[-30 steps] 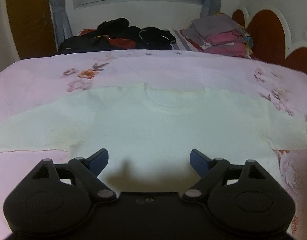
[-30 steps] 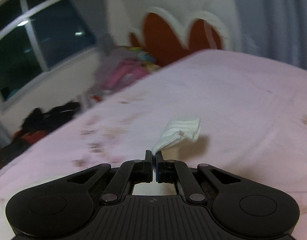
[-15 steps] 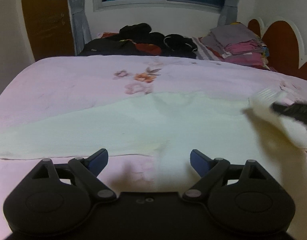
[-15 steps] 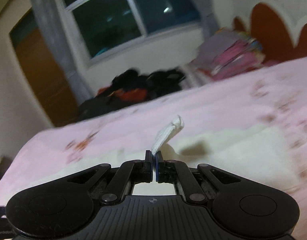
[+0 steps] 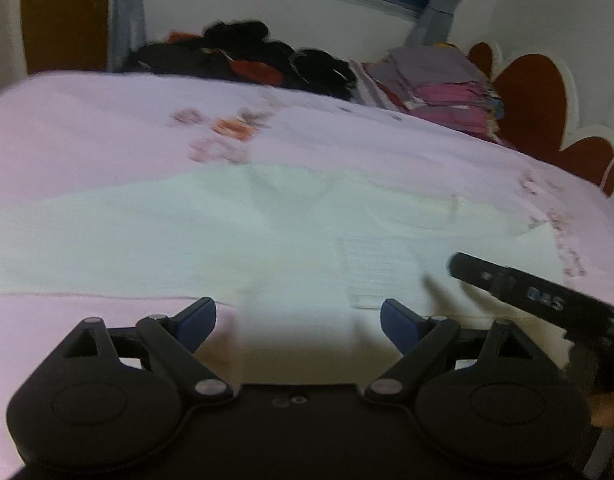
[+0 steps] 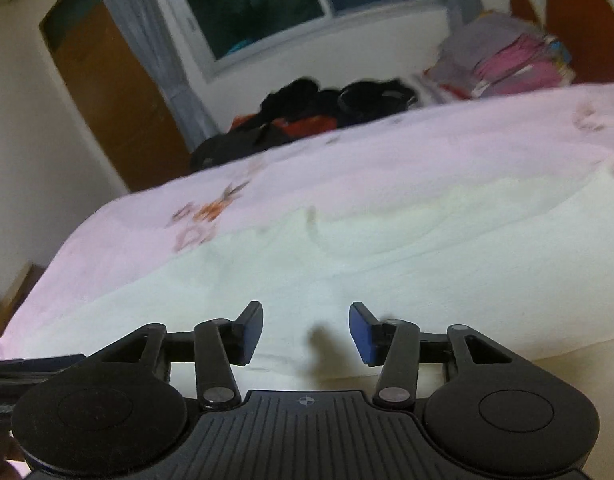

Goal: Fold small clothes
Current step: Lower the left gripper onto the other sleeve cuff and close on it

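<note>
A pale cream long-sleeved top (image 5: 267, 232) lies flat on the pink floral bedsheet (image 5: 107, 132). Its right sleeve is folded across the body, with the ribbed cuff (image 5: 381, 268) lying on the front. Its left sleeve stretches out to the left. My left gripper (image 5: 297, 320) is open and empty, low over the top's lower part. My right gripper (image 6: 305, 330) is open and empty just above the top (image 6: 347, 264). It also shows as a black bar at the right in the left wrist view (image 5: 527, 296).
A heap of dark clothes (image 5: 247, 60) and a stack of folded pink and grey clothes (image 5: 439, 80) lie at the far side of the bed. A red and white headboard (image 5: 547, 100) stands at the right. A wooden door (image 6: 111, 92) stands at the far left.
My right gripper carried the sleeve cuff across the top, laid it on the body and opened. My left gripper stayed open and shifted slightly.
</note>
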